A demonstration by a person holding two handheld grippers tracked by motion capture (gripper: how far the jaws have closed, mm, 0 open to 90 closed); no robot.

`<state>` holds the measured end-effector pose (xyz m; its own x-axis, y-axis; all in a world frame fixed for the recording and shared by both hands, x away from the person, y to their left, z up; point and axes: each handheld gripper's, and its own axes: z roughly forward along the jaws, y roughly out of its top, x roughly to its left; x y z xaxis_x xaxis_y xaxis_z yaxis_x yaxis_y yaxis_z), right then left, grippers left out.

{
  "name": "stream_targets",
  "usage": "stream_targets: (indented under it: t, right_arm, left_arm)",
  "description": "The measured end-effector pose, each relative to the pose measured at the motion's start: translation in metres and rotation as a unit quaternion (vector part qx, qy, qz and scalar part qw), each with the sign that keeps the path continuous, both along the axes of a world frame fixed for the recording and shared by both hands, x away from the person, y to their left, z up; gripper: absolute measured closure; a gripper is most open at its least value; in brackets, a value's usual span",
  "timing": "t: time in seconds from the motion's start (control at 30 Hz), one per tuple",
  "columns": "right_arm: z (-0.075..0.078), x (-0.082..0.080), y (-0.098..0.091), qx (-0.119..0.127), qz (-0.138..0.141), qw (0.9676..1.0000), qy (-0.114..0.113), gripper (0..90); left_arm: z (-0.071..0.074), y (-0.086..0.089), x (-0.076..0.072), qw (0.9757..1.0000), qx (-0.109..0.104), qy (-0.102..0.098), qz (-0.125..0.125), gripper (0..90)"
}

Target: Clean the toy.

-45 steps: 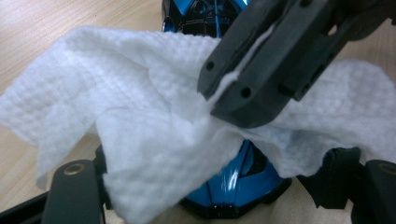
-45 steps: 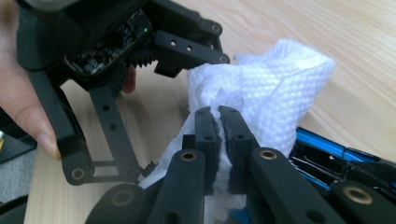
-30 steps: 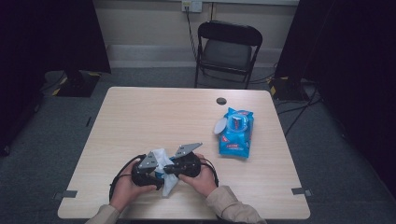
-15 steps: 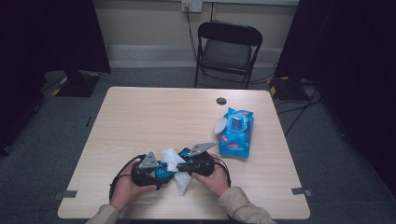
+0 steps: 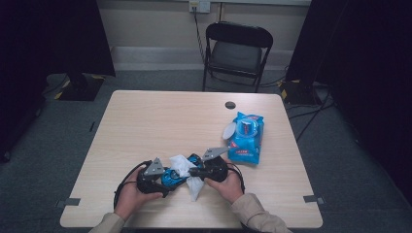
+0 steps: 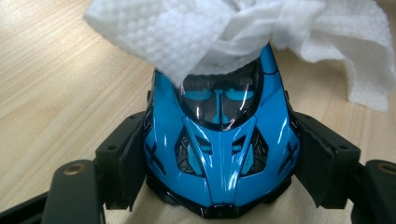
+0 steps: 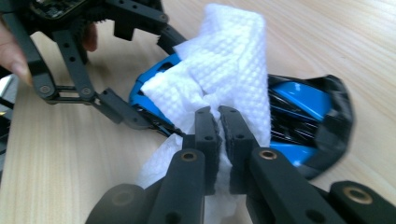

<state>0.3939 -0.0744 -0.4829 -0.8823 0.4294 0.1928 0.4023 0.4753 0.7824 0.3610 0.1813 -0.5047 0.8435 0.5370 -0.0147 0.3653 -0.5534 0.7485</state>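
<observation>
Left gripper view shows the blue toy car shell (image 6: 219, 154) clamped between the left gripper (image 6: 219, 163) jaws near the table's front edge, so the white wipe (image 7: 219, 79), pinched by the right gripper (image 7: 219, 126), is best drawn gently across the gloss.

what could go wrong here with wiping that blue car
1. The left gripper clamps the glossy blue toy car only by its sides; a hard rub could make it twist or slip out.
2. The right gripper pinches a small bunch of the white wipe, so the wipe might pull free mid-stroke.
3. Loose wipe drapes over the car's windshield and hangs off the side, where it could snag on the left gripper's jaws.
</observation>
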Motion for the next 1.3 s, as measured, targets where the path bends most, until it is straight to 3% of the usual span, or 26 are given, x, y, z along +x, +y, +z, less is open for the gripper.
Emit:
stream_targets:
  t: [0.2,0.53,0.73,1.03,1.17,1.3]
  right_arm:
    - [0.001,0.006,-0.015,0.001,-0.023,0.9997,0.004,86.9]
    - [0.005,0.007,-0.024,0.007,-0.038,0.9993,-0.003,86.9]
    - [0.007,0.011,-0.046,0.021,-0.067,0.9975,0.0,86.7]
    - [0.006,0.008,-0.065,0.027,-0.076,0.9967,-0.005,86.5]
    - [0.005,0.006,-0.071,0.031,-0.081,0.9962,-0.005,86.5]
    - [0.003,0.005,-0.074,0.036,-0.085,0.9957,-0.003,86.4]
  left_arm:
    - [0.0,0.0,0.0,1.0,0.0,0.0,0.0,25.6]
    - [0.0,0.0,0.0,1.0,-0.001,0.001,0.001,25.6]
    - [0.0,-0.001,0.0,1.0,0.0,0.001,0.002,25.3]
    - [0.007,-0.005,0.001,0.9994,0.027,0.019,0.009,25.2]
    - [0.01,-0.005,0.001,0.9993,0.028,0.021,0.013,25.1]
    - [0.019,-0.004,-0.001,0.9997,0.011,0.013,0.015,23.6]
